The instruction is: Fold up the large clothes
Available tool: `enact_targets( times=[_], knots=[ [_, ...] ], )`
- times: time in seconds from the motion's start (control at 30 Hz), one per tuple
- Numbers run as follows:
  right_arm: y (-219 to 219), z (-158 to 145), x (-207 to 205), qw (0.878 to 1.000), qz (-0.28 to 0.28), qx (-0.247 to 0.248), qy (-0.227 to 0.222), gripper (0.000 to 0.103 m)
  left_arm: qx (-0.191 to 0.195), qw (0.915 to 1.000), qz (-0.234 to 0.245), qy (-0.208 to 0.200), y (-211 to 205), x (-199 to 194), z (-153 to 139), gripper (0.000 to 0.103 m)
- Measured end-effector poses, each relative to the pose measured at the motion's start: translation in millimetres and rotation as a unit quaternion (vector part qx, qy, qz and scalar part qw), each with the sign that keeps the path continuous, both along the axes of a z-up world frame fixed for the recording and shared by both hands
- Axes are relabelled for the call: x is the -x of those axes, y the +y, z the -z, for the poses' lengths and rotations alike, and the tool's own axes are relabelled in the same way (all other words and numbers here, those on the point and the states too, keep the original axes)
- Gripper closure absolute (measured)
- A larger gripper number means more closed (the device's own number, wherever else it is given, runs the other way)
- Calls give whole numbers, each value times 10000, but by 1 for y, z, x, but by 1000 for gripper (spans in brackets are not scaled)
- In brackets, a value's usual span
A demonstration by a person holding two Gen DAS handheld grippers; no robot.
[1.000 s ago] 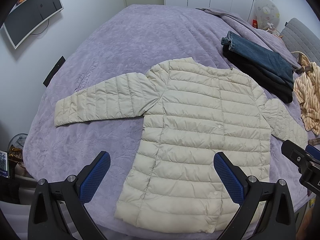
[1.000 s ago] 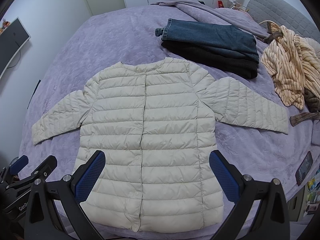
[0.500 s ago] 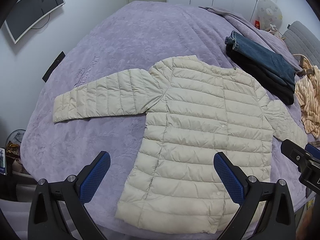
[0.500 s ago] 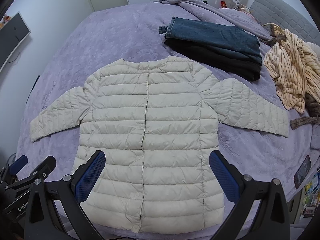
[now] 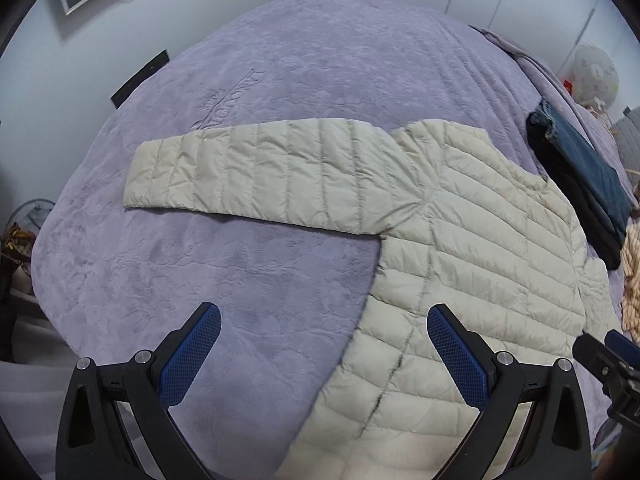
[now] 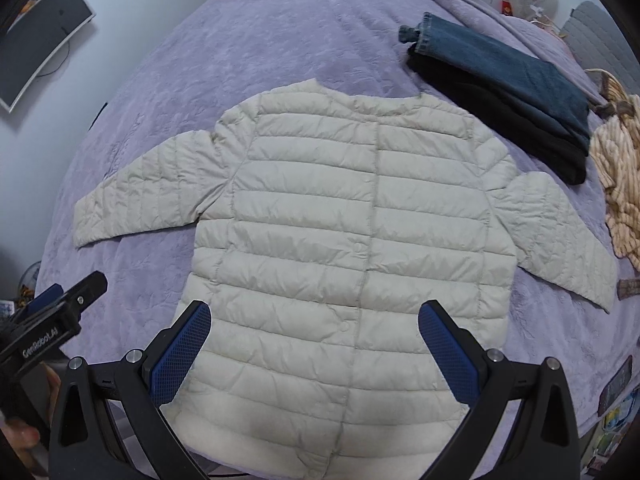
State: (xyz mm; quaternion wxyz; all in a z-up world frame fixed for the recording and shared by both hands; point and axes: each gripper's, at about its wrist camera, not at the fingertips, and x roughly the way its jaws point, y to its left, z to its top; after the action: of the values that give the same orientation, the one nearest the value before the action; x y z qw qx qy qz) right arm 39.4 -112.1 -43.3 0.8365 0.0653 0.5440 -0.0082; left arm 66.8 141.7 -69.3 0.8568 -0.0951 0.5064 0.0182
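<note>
A cream quilted puffer jacket (image 6: 360, 240) lies flat, front up, on the purple bedspread (image 6: 280, 40), both sleeves spread out. In the left wrist view the jacket (image 5: 480, 264) fills the right side and its left sleeve (image 5: 260, 176) stretches across the middle. My left gripper (image 5: 320, 348) is open and empty, above the bedspread (image 5: 200, 280) by the jacket's left hem side. My right gripper (image 6: 314, 344) is open and empty, above the jacket's lower front. The left gripper also shows in the right wrist view (image 6: 52, 320).
Folded blue jeans (image 6: 500, 68) on a folded black garment (image 6: 500, 128) lie at the back right. A striped tan garment (image 6: 620, 184) is bunched at the right edge. A phone (image 6: 618, 380) lies near the bed's right front. A monitor (image 6: 36, 40) hangs on the left wall.
My left gripper has swung left and moved closer, so the left sleeve now sits ahead of it. My right gripper has shifted slightly left and closer to the jacket. Both stay open.
</note>
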Motion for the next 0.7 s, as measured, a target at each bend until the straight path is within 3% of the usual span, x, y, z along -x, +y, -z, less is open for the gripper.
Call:
enact_targets(
  times=[0.2, 0.43, 0.5, 0.57, 0.6, 0.7],
  knots=[
    [55, 21, -40, 9978, -592, 103, 285, 0, 145, 9988, -385, 253, 59, -29, 41, 0],
    [87, 50, -100, 9972, -736, 61, 142, 4, 1119, 9891, -786, 555, 114, -61, 108, 0],
    [92, 61, -117, 9971, -753, -10, 79, 24, 1381, 9844, -903, 615, 126, -69, 123, 0],
    [96, 77, -135, 9969, -747, -169, 161, 67, 1604, 9799, -1006, 635, 136, -77, 135, 0],
    [96, 86, -143, 9967, -731, -281, 222, 74, 1702, 9775, -1068, 641, 140, -81, 140, 0],
    [99, 110, -162, 9966, -664, -401, 278, 75, 1945, 9713, -1244, 573, 149, -89, 151, 0]
  ],
)
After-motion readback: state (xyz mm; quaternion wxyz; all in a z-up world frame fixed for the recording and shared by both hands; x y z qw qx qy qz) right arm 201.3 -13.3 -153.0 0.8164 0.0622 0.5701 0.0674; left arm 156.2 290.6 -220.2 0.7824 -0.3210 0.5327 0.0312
